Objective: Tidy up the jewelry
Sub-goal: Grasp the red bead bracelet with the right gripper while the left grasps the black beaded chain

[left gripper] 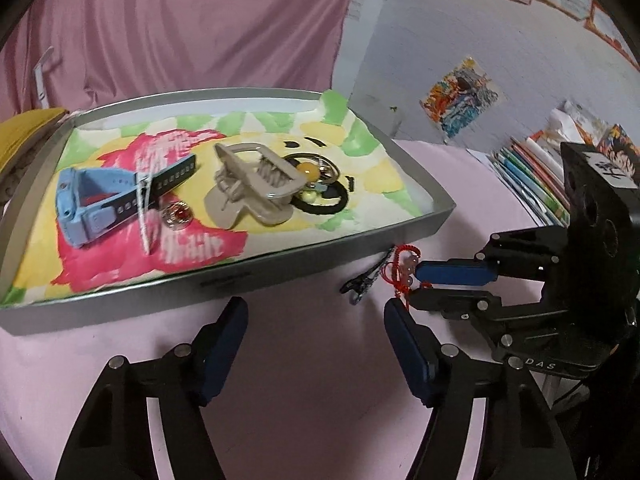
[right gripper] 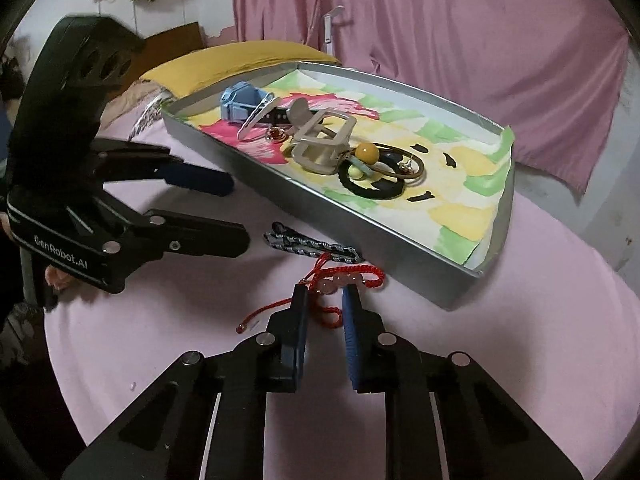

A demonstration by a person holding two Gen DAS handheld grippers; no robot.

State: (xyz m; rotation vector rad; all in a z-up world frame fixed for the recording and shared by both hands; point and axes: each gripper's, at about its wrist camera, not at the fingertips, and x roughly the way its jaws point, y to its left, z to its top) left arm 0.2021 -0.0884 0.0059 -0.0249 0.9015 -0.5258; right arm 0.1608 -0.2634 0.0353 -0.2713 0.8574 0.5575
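Note:
A red cord bracelet with pale pink beads (right gripper: 344,280) lies on the pink cloth beside the silver tray (right gripper: 360,216). My right gripper (right gripper: 326,294) is partly open, its fingers straddling the bracelet's beads; it shows in the left wrist view (left gripper: 416,282) with the bracelet (left gripper: 404,268) at its tips. A dark braided hair clip (right gripper: 308,247) lies just beyond it, also in the left view (left gripper: 362,282). My left gripper (left gripper: 316,310) is open and empty, hovering near the tray's front edge (left gripper: 240,280).
The tray holds a blue watch (left gripper: 92,204), a silver clip (left gripper: 144,208), a small red-stone ring (left gripper: 178,214), a beige claw clip (left gripper: 252,184), hair ties with beads (left gripper: 316,184) and hoop earrings. Books (left gripper: 532,176) are stacked at the right. A yellow cushion (right gripper: 240,60) lies behind the tray.

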